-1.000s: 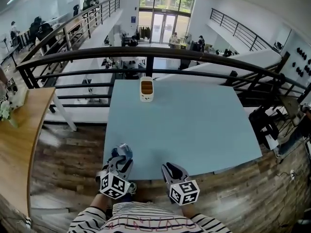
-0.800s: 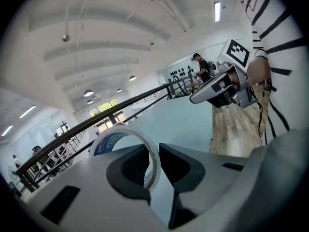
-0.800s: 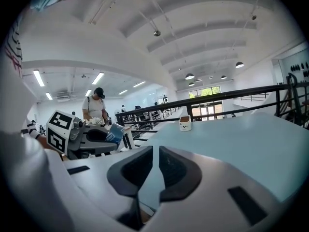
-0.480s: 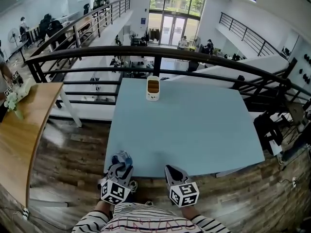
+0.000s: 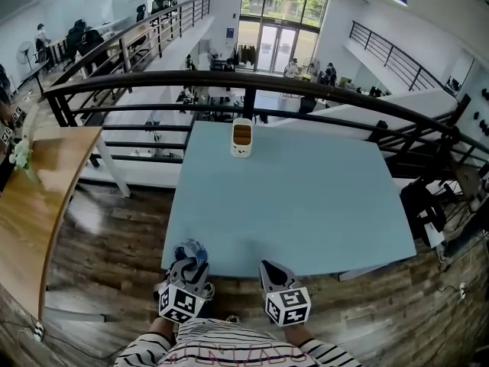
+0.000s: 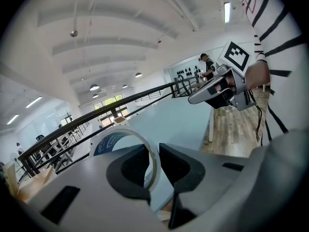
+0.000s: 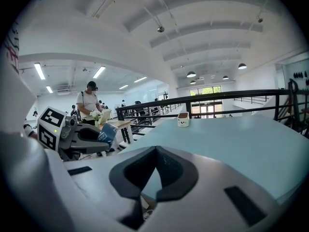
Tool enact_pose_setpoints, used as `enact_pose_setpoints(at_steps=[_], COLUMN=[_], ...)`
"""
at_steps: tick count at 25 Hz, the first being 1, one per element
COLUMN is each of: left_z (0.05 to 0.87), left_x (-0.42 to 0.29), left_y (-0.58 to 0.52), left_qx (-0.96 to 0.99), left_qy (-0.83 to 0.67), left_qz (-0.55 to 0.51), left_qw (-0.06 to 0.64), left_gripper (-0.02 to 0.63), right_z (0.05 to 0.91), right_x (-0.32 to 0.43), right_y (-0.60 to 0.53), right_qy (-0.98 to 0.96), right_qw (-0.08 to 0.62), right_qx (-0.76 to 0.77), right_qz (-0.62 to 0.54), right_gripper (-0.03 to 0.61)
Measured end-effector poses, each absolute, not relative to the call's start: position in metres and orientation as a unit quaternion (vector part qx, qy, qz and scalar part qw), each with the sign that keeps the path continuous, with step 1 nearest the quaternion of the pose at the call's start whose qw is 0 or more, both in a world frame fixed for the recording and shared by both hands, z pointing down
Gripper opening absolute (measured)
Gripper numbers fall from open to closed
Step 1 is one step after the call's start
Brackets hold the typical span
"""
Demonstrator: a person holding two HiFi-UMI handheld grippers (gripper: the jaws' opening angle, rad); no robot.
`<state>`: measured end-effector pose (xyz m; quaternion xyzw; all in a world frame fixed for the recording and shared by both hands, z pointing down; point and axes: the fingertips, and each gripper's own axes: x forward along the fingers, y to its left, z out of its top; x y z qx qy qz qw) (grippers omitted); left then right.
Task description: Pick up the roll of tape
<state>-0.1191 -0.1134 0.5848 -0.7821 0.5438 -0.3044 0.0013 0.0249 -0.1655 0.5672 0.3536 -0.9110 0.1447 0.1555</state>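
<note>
Firmly clamped on the roll of tape with the left gripper, pinching the ring's thin wall between both pads. Looks like a slim pale ring: cream on the outer band, blue with white print on the inside. Stands on edge, spreading from the jaw gap toward the left jaw and upward, with the lower arc hidden behind that jaw. Turns its hole roughly back along the jaws, toward the camera. Shows no real long axis, being round, only a narrow width across the band. Sits, in the head view, over the near left corner of the light blue table. Carries, to the right of this tool and well apart, the right gripper with jaws pressed together on nothing. Can see far ahead of both tools, at the table's far edge, a small white container, and beyond it a black railing.
</note>
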Motion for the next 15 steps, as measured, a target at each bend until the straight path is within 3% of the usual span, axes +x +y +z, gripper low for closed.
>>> enact_pose_setpoints(at_steps=[15], left_z=[0.5828], left_x=[-0.1099], left_y=[-0.1168], left_qx=[-0.784], left_qy=[0.543], left_qz=[-0.301], left_qw=[0.001], left_gripper=[0.083], right_z=[0.5670], right_x=[0.0346], right_y=[-0.1672], right_qy=[-0.910], right_qw=[0.157], right_qx=[0.357], right_qz=[0.141], right_gripper=[0.028])
